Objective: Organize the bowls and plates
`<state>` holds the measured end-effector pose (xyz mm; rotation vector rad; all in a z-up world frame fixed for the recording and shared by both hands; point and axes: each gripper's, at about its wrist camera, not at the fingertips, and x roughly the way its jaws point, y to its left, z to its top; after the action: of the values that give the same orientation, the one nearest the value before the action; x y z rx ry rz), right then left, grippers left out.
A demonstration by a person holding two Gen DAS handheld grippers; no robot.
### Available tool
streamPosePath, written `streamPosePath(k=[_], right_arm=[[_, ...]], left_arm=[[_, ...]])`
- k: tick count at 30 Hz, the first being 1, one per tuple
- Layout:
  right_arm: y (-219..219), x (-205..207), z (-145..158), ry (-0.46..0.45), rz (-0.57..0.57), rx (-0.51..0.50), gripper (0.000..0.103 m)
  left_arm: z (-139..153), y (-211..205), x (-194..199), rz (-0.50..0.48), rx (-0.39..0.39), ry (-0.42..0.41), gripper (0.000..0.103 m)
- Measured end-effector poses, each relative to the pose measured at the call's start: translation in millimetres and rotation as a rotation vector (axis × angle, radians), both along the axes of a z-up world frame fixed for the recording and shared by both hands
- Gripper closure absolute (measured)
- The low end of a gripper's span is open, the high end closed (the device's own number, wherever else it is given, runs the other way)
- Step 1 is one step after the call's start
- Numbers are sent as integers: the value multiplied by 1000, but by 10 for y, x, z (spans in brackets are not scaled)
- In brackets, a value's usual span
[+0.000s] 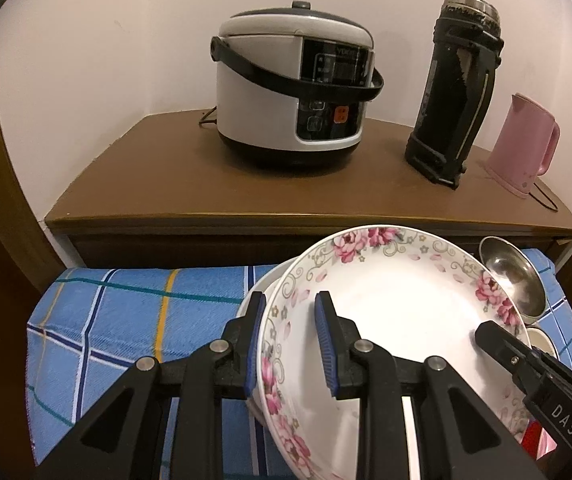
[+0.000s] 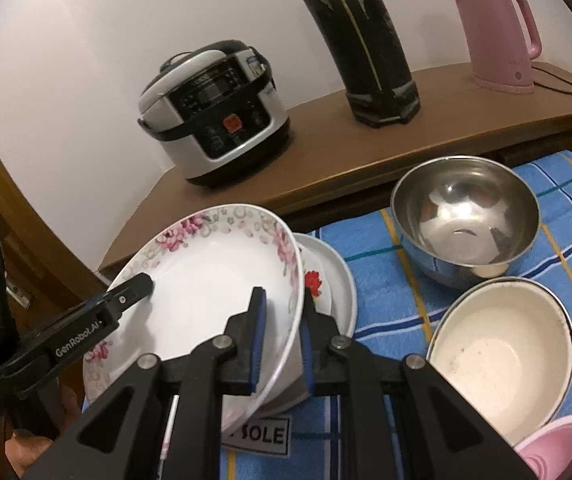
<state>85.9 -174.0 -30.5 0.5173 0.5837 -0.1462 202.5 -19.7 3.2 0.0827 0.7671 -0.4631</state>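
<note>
a: jaws on both grippers are clamped on the same floral plate (image 1: 398, 320). left gripper (image 1: 290, 344) has the plate's left rim between its blue pads (image 1: 323, 340), one pad inside the dish, one outside under the rim.

b: and the right one?

a: right gripper (image 2: 281, 340) bites the opposite rim the same way, one finger over the white inside, one behind the edge. plate is tilted, held between the two, over the blue checked cloth (image 1: 125, 312).

b: anything under it?

a: white plate (image 2: 338, 276) with a red flower sits just behind and below it on the cloth, close to touching, can't tell if it does. steel bowl (image 2: 466, 216) and cream enamel bowl (image 2: 502, 352) are off to the right on the cloth, near each other, apart from the held plate.

b: background?

a: rice cooker (image 1: 294, 96), black flask (image 1: 458, 92), pink kettle (image 1: 526, 144) on the brown cabinet top (image 1: 165, 176) beyond the cloth.
</note>
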Motion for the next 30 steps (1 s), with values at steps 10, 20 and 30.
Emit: streamPosePath(k=[10, 20, 30], right_arm=[[-71, 184, -172, 25, -28, 1, 87], [-55, 293, -302, 57, -23, -8, 87], [-22, 339, -310, 49, -10, -34, 87]], left_arm=[[-253, -82, 226, 7, 0, 47, 75], [-406, -81, 326, 22, -3, 79, 75], [-438, -30, 336, 37, -9, 75, 75]])
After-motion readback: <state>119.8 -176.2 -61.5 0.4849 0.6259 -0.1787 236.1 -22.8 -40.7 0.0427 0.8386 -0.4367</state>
